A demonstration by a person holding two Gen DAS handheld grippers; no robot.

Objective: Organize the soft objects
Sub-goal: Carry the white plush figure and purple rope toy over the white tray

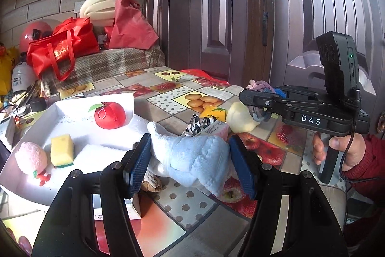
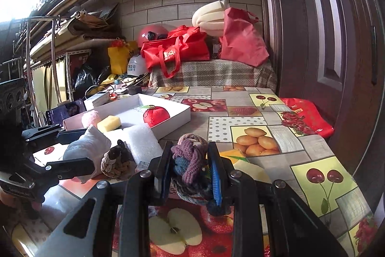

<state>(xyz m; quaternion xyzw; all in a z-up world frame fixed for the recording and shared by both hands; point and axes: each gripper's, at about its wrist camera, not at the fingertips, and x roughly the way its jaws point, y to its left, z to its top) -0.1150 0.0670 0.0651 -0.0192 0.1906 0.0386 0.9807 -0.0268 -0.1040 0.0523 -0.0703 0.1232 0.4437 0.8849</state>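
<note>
Now a towel in the left gripper.

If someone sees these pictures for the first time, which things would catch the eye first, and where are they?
First, the left tongs in the foreground, shut on a pale blue and white cloth, and the right tongs squeezing a purple knitted bundle. Then the red plush apple in the white tray at the left, beside a yellow sponge.

Both hand-held grippers are clamped: the left hand-held gripper half-wide, the right hand-held gripper nearly closed.
</note>
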